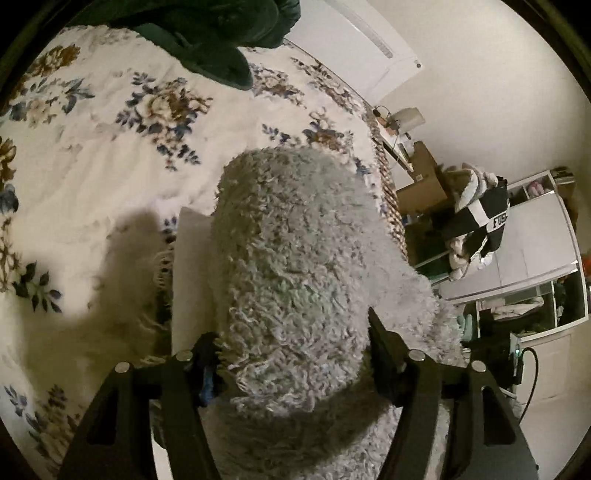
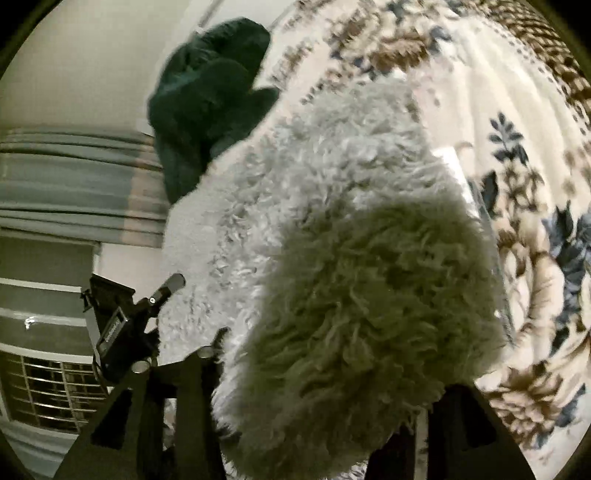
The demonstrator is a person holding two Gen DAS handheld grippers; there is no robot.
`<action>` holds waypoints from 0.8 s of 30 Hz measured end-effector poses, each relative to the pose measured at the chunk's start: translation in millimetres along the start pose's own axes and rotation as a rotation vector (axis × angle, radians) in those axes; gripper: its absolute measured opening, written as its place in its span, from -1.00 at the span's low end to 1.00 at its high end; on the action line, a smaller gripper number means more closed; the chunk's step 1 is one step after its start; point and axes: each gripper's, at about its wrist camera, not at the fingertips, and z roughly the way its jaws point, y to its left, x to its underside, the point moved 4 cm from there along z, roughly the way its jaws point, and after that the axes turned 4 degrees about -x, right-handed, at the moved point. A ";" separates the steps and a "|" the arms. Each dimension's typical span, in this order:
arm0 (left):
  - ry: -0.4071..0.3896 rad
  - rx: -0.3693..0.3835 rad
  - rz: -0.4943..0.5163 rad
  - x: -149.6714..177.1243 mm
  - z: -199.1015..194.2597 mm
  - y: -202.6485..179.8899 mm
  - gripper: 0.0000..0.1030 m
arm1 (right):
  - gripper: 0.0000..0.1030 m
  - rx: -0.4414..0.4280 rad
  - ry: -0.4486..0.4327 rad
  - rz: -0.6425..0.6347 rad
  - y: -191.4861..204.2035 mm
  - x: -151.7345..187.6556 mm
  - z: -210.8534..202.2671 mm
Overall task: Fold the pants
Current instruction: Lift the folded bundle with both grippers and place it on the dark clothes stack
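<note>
Holding a thick bunch of the shaggy pale grey fleece pants (image 1: 295, 266) in our left gripper (image 1: 295, 354), we've got its two black fingers clamped on either side of the fluffy roll, which fills the centre and bottom of the left wrist view. Underneath is the cream bedspread with blue and brown flowers (image 1: 92, 155), taking up the whole left half of that frame. A dark green crumpled garment (image 1: 207, 33) sits at the top centre. Off to the right edge there's a white wardrobe (image 1: 532, 243) with a black and white piece of clothing (image 1: 484, 218) draped over stuff in front of it.

Over on the right wrist view, our right gripper (image 2: 321, 384) is buried in the same fuzzy pants (image 2: 351, 258); the fabric bulges out between the fingers, so it's gripping them too. The pants run from the bottom centre up toward the green garment (image 2: 210, 99) in the upper left. The floral bedspread (image 2: 535, 221) fills the right side. The other gripper's black body (image 2: 122, 325) pokes in at lower left, right against the fleece.
</note>
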 end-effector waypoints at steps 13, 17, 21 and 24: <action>-0.073 -0.225 0.122 31.5 -52.0 -15.8 0.79 | 0.72 0.412 -0.065 -0.150 15.4 48.8 -59.0; -0.133 -0.387 0.224 48.7 -75.7 -40.9 0.79 | 0.85 0.563 -0.149 -0.249 48.8 57.3 -80.9; -0.194 -0.485 0.303 73.1 -100.6 -68.6 0.79 | 1.00 0.701 -0.254 -0.348 92.8 80.8 -108.4; -0.222 -0.522 0.314 90.4 -119.6 -86.4 0.79 | 1.00 0.747 -0.308 -0.389 121.0 105.3 -130.9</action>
